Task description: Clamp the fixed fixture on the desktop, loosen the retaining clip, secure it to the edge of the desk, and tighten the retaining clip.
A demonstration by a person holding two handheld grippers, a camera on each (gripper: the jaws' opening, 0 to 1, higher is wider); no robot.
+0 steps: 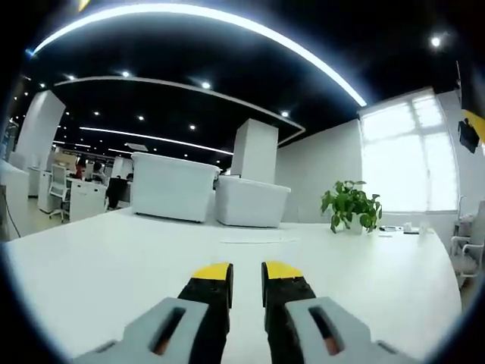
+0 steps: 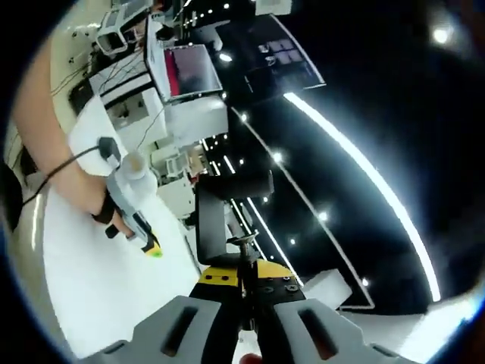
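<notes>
Holding the fixture: your right gripper [image 2: 241, 279] has its two yellow-tipped black jaws pressed together on the threaded screw [image 2: 242, 258] of the black clamp fixture [image 2: 220, 208], lifted above the desk [image 2: 91, 273].
Fixture shape: one dark C-shaped bracket, matte, with a flat upper arm and a thin metal screw rising from between your jaws; finer detail is too dark to tell.
Fixture place: in the right gripper view it stands just beyond the jaw tips, seen against the black ceiling and the far edge of the white desk.
Left gripper, own view: your left gripper [image 1: 247, 277] shows two black jaws with yellow tips and grey moulded bodies, standing slightly apart with a narrow gap and nothing between them.
Left gripper, right gripper view: a grey handle with a cable, gripped by your hand [image 2: 91, 193], low over the desk; its tip is too small to read.
Desk surface: one broad white top [image 1: 114, 265], smooth, matte and bare near the jaws.
Potted plant: one leafy green plant [image 1: 350, 203] in a white pot, at the far right of the desk.
White blocks: two glossy, rounded white units [image 1: 174, 186] behind the desk.
Ceiling: black, with two long curved light strips [image 1: 227, 23] and many small round spots.
Window: one bright window [image 1: 405, 155] at right.
</notes>
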